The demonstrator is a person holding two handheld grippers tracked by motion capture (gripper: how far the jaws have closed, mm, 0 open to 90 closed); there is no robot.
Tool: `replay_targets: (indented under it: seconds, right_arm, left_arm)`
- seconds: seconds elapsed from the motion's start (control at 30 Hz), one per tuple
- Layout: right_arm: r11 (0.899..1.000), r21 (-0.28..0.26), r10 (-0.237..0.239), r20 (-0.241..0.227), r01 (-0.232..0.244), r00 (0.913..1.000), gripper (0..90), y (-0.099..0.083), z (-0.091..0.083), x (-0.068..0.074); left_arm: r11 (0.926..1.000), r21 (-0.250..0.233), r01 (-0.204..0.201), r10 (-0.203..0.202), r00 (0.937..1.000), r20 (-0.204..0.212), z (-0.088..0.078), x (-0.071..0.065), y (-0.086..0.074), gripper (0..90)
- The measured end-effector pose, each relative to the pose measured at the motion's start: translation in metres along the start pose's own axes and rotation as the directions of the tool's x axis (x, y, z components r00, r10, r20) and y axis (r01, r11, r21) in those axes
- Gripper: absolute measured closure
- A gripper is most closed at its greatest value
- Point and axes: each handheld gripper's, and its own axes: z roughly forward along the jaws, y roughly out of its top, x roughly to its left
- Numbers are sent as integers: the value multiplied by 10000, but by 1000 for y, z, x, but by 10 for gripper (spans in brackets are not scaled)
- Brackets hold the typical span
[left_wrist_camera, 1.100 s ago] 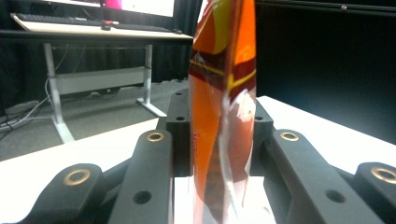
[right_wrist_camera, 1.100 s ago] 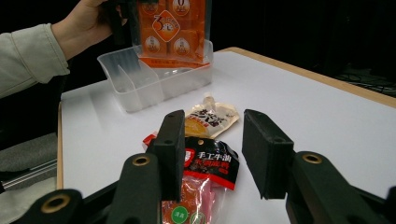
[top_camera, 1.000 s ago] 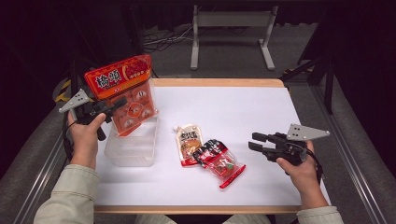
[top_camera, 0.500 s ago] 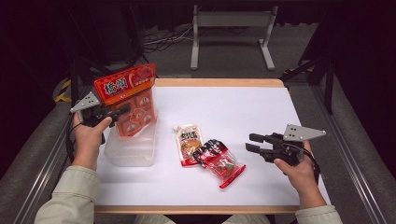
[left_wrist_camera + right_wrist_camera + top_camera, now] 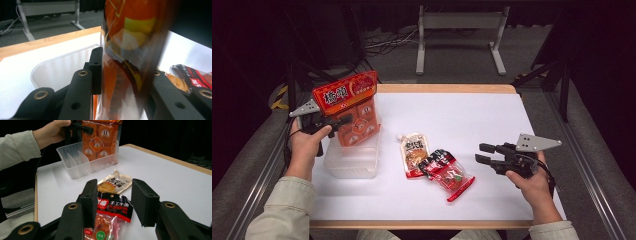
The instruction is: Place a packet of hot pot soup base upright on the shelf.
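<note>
The left gripper (image 5: pixel 343 121), its fingers clenched on the orange bag (image 5: pixel 349 107), held it upright directly above the clear bin (image 5: pixel 354 157) on the desk (image 5: pixel 472 120), while the right gripper (image 5: pixel 482 153), fingers just spreading and empty, pointed at the red packet (image 5: pixel 447 172).

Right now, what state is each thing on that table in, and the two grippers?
Left gripper: shut on the orange bag.
Orange bag: upright, lower end inside the clear bin.
Clear bin: on the table, open-topped, divided.
Beige pouch: lying flat.
Red-black packet: lying flat, overlapping the pouch's edge.
Right gripper: open, holding nothing, jaws just been opening.
</note>
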Motion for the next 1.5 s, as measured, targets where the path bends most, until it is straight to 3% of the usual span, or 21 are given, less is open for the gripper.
replay_targets:
  seconds: [0.17,0.33,0.4,0.47,0.63,0.77,0.87,1.03,1.17,1.3,1.5]
  right_arm:
    - [10000,6,-13,-7,13,10000,565,0,1,0]
    - [10000,-6,57,-21,-57,10000,564,-1,2,-2]
    - [10000,3,59,-18,-59,10000,563,-1,2,-2]
    - [10000,1,54,-24,-54,10000,563,-1,2,-2]
    - [10000,4,97,-54,-97,9999,559,-1,5,-4]
    - [10000,3,64,-158,-64,9999,554,0,8,-4]
    - [10000,-14,40,-188,-40,9998,552,1,10,-3]
    - [10000,-39,13,-224,-14,9997,548,2,11,-4]
    - [10000,-79,15,-233,-17,9997,543,2,13,-5]
    - [9999,-135,-16,-278,12,9996,538,3,14,-5]
    - [9999,-150,-16,-264,12,9997,537,4,17,-8]
  left_arm:
    - [9991,-33,420,-420,9987,-284,-1,4,-2,707]
    - [9993,87,376,-371,9980,-513,0,4,0,701]
    - [9978,485,453,-409,9951,-896,0,4,-1,663]
    - [9972,572,490,-435,9946,-939,-2,4,-2,640]
    - [9986,451,261,-208,9933,-1133,-2,-2,0,515]
    - [9983,277,510,-461,9868,-1552,-1,-6,2,264]
    - [9980,306,547,-483,9820,-1826,-3,-9,3,172]
    - [9984,379,423,-337,9783,-2045,-11,-14,4,125]
    - [9992,287,279,-200,9690,-2463,-21,-18,6,98]
    - [9994,116,324,-283,9647,-2620,-34,-21,6,97]
    - [10000,-17,46,-49,9670,-2549,-48,-35,9,95]
